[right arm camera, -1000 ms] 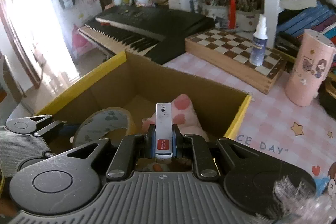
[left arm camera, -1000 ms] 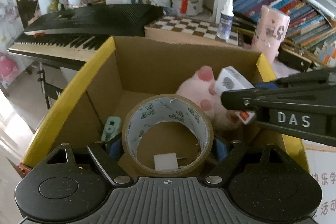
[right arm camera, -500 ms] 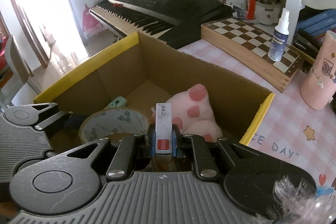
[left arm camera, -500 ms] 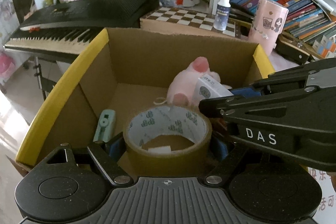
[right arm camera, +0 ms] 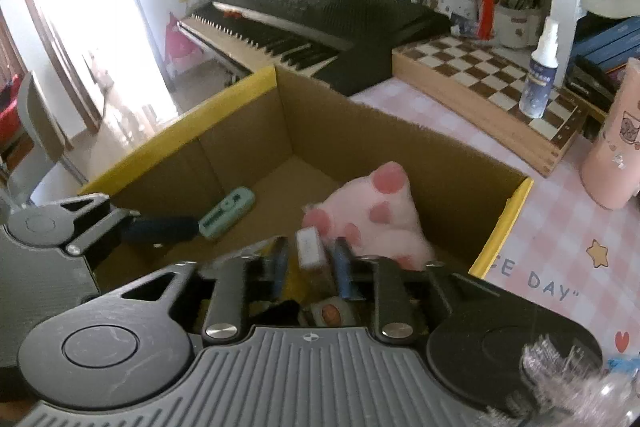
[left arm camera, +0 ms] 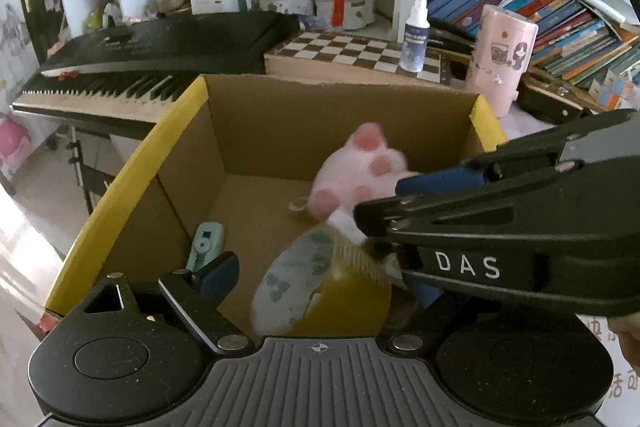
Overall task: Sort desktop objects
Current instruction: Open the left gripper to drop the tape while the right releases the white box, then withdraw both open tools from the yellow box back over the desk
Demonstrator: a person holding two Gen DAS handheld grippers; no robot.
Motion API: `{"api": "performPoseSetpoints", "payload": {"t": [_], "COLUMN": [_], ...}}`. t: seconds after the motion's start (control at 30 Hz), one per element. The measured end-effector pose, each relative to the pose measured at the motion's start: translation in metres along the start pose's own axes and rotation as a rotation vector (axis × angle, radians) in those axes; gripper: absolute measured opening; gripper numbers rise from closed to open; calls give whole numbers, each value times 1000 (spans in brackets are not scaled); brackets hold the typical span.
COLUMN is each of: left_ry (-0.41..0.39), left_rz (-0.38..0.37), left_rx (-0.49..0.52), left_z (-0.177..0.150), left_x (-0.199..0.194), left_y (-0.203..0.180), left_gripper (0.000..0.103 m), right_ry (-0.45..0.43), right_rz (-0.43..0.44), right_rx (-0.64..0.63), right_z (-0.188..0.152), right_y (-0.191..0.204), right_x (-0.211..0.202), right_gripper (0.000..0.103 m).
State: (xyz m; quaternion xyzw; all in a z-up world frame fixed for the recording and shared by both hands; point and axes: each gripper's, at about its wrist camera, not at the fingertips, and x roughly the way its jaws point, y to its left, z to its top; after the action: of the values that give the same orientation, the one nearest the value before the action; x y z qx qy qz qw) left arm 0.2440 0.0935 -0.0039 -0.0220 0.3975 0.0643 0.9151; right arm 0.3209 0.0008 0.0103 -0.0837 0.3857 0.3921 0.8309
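- left gripper (left arm camera: 320, 285): jaws wide and have just been opening; tape roll (left arm camera: 296, 283) sits between them, tilted and blurred, no pad pressing on it, so it's released and dropping into the cardboard box (left arm camera: 340, 123)
- right gripper (right arm camera: 310, 267): jaws have just been opening too; small white box (right arm camera: 309, 247) is between the pads with a gap on both sides, so I read it as let go, not clamped
- risk 1: both drops share one spot. The right gripper crosses just over the tape roll in the left view, so the roll can clip its lower finger, or the white box can land on the roll and skip off
- risk 2: the roll is going down on its edge, so it may roll along the box floor into the green correction tape (left arm camera: 206, 247) near the left wall
- risk 3: the pink plush paw (right arm camera: 376, 211) lies just beyond the right gripper; it's soft and sloped, so the white box could bounce or slide off it
- risk 4: the yellow rim is close on the right. Pulling either gripper out sideways could hook it and shove the box along the desk (right arm camera: 560, 227). Its left side looks close to the desk edge, with floor showing below, so lift straight up first
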Motion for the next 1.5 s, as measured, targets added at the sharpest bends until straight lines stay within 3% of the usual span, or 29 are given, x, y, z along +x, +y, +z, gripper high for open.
{"api": "performPoseSetpoints", "payload": {"t": [0.5, 0.83, 1.17, 1.5], "left_ry": [-103, -224, -312, -298], "left_rz": [-45, -52, -37, -26], "left_rx": [11, -27, -46, -64], "left_z": [-8, -23, -51, -96], "left_x": [-42, -84, -125, -155], "left_y": [4, 17, 34, 48], "left_gripper": [90, 90, 90, 90], "right_ry": [-136, -250, -341, -304], "right_rz": [-66, -171, -325, -412], "right_rx": [59, 95, 238, 296], "right_z": [-14, -34, -83, -145], "right_y": [15, 39, 59, 97], "right_x": [-50, -96, -136, -152], "right_gripper": [29, 29, 29, 31]}}
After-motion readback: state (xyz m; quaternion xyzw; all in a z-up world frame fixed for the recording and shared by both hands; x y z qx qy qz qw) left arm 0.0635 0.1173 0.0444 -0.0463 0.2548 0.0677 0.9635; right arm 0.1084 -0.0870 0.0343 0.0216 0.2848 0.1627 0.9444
